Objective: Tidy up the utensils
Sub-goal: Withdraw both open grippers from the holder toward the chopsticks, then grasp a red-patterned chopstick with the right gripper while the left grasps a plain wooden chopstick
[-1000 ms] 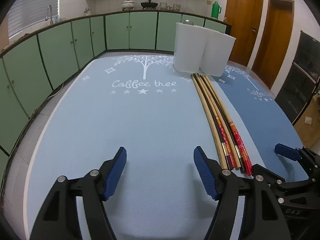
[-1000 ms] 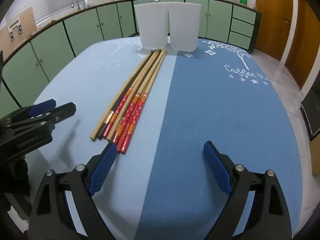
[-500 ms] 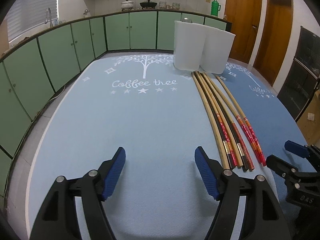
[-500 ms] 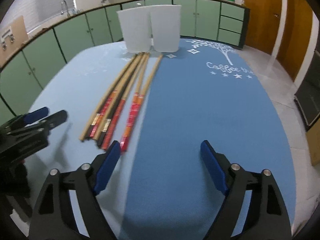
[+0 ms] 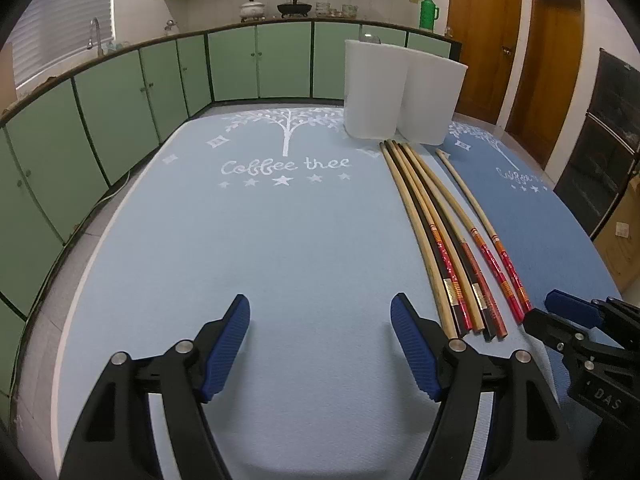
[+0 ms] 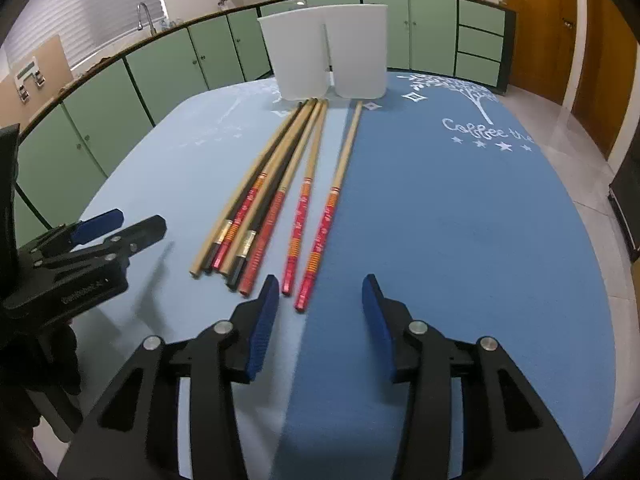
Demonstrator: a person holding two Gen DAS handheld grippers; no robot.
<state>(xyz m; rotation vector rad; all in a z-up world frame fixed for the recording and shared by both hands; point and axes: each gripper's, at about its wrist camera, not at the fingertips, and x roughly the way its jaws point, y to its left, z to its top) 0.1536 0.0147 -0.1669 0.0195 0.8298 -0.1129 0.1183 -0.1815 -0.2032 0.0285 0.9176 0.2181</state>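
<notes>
Right tool (image 6: 318, 296) jaws just been closing, half-spread, nothing between; nearest red-handled chopstick (image 6: 320, 240) end just ahead-left. Left tool (image 5: 320, 316) spread, empty; chopstick bundle (image 5: 448, 248) lies to its right on bench (image 5: 240, 240).

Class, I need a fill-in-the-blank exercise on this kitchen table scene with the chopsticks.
1. The chopsticks lie on a ______ cloth printed "Coffee tree".
2. Beyond their far tips stand ______ white containers.
3. Between the fingers of the left gripper there is ______.
4. The green flask stands on the kitchen ______.

Missing words: blue; two; nothing; counter
</notes>
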